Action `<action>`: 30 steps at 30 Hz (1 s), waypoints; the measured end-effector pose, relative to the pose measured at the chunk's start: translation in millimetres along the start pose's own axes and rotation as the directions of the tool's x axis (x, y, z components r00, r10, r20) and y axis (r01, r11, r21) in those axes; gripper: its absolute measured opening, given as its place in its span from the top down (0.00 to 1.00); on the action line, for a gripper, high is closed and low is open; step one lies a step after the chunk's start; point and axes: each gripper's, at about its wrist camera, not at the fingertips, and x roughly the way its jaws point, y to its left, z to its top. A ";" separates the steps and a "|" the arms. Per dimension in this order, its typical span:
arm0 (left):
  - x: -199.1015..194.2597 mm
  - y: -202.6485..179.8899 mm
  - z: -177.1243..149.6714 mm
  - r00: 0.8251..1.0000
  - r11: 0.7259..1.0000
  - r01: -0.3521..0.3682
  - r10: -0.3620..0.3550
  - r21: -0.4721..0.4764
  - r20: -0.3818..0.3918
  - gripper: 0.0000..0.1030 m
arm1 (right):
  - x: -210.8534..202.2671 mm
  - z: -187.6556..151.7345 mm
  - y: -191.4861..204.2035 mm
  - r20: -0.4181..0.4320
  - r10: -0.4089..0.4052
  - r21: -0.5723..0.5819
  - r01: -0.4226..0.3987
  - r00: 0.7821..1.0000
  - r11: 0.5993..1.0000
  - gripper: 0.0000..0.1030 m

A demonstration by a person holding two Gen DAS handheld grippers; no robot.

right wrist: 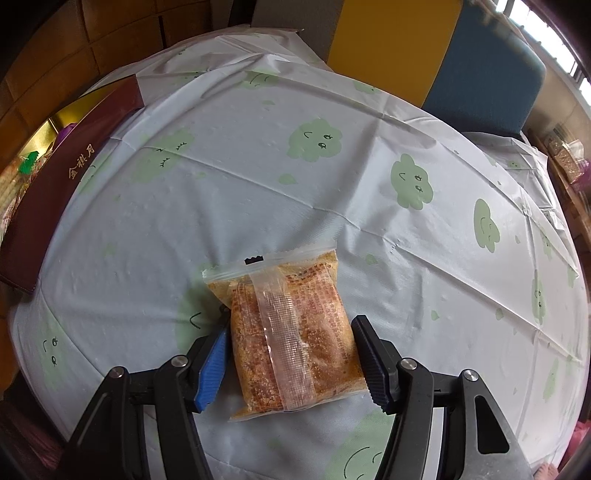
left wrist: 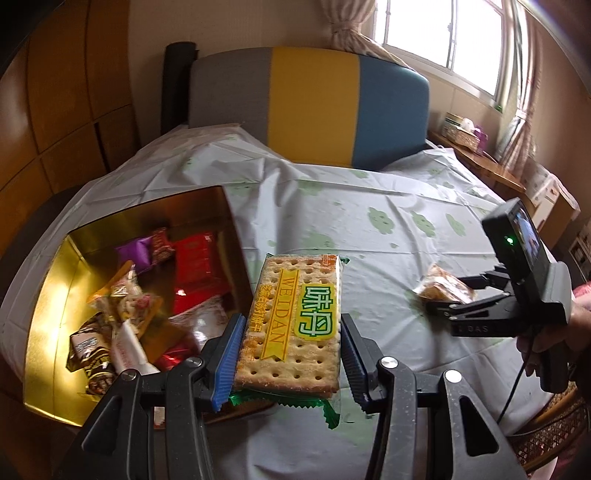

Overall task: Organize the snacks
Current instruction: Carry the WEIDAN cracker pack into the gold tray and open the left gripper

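The left gripper (left wrist: 291, 354) clamps a cracker packet (left wrist: 291, 325) by its long edges, lifted off the cloth; the packet's long axis runs straight ahead along the fingers, printed face up, its green crimped end nearest the camera. Just left of this gripper sits an open gold-lined box (left wrist: 51, 295) holding mixed wrapped snacks. The right gripper (right wrist: 291, 354) points steeply down, its jaws straddling a clear bag of brown crumbly snack (right wrist: 291, 332) lying flat on the tablecloth (right wrist: 369, 240), long axis also ahead; whether the pads press it, I cannot tell. Beyond lies white cloth with green cloud faces, then a grey, yellow and blue chair back (left wrist: 306, 107), curtains and a bright window (left wrist: 439, 33).
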 end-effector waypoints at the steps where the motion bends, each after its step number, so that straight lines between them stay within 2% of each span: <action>1: -1.1 3.3 -0.1 1.000 1.000 -0.004 0.004 -0.006 0.001 0.51 | 0.1 0.2 0.0 0.000 0.000 0.001 0.000 1.000 1.000 0.38; 12: -5.4 50.3 -5.1 0.998 0.993 -0.069 0.069 -0.097 -0.002 0.51 | 0.3 0.4 -0.6 0.000 0.001 0.001 -0.001 1.000 1.000 0.38; 23: -17.2 113.6 -21.7 0.979 0.959 -0.201 0.202 -0.201 -0.016 0.51 | -1.2 0.5 0.2 0.002 -0.006 -0.009 0.006 1.000 1.000 0.38; 27: -21.7 138.0 -25.3 0.980 0.940 -0.199 0.198 -0.277 -0.031 0.51 | -1.5 0.4 -0.1 0.001 -0.005 -0.009 0.005 1.000 1.000 0.39; 30: -21.8 157.8 -24.5 0.990 0.919 -0.143 0.137 -0.367 -0.041 0.51 | -1.6 0.1 0.2 0.001 -0.007 -0.010 0.007 1.000 1.000 0.39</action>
